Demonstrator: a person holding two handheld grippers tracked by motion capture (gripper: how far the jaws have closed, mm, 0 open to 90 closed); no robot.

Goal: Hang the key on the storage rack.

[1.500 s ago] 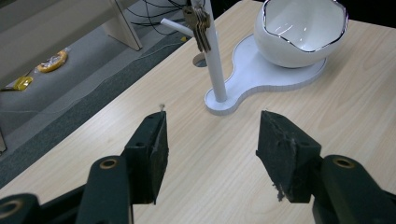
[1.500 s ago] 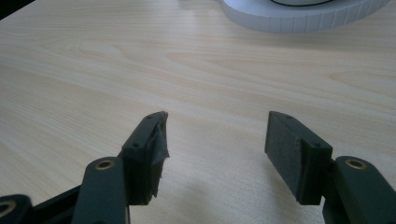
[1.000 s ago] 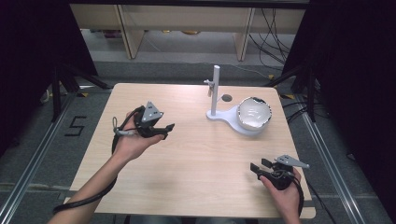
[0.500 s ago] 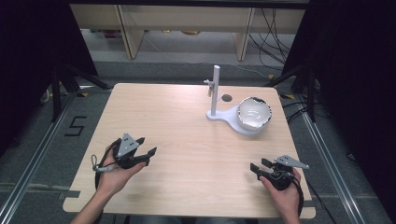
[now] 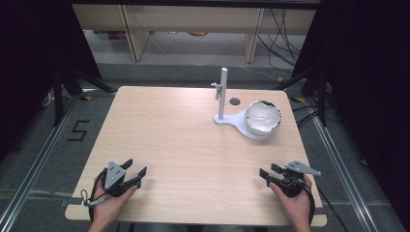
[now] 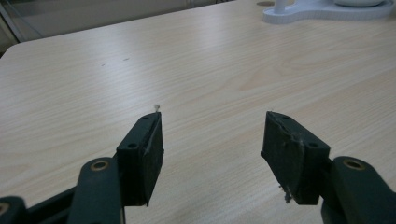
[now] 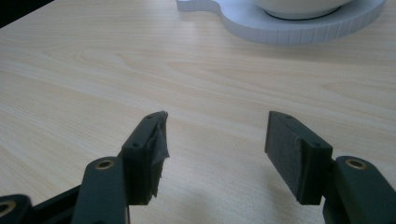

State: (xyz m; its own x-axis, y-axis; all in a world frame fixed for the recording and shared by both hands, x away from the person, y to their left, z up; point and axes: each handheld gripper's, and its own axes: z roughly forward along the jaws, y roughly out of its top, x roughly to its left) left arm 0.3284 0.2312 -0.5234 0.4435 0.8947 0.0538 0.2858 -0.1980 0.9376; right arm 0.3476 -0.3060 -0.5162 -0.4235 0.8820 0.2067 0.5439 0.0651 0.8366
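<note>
Pale wood grain covers the counter [image 5: 193, 140], the largest thing here, bare across its near half where both grippers rest. Ahead of the fingers, toward the far right part of the counter, sits a white stand [image 5: 231, 119] with a flat base and an upright post [image 5: 223, 92]; on the wider lobe of that base stands a white bowl [image 5: 263, 117], upright, its mouth open to the ceiling.

The right gripper [image 5: 269, 170] lies at the near right corner, its fingers [image 7: 148, 149] spread wide with nothing between them. From them the bowl [image 7: 299, 7] is straight ahead and a little to the right, well apart. The left gripper [image 5: 135, 166] lies at the near left corner, fingers [image 6: 144, 149] likewise parted and empty; from them the stand [image 6: 327, 10] lies far ahead and well off to the right, across most of the counter.

The right hand [image 5: 295, 203] is judged much the nearer to the bowl, so a reach would most likely run forward from that side. The bowl is round, with no long axis to line up on; its rim is the likely place to take hold.
</note>
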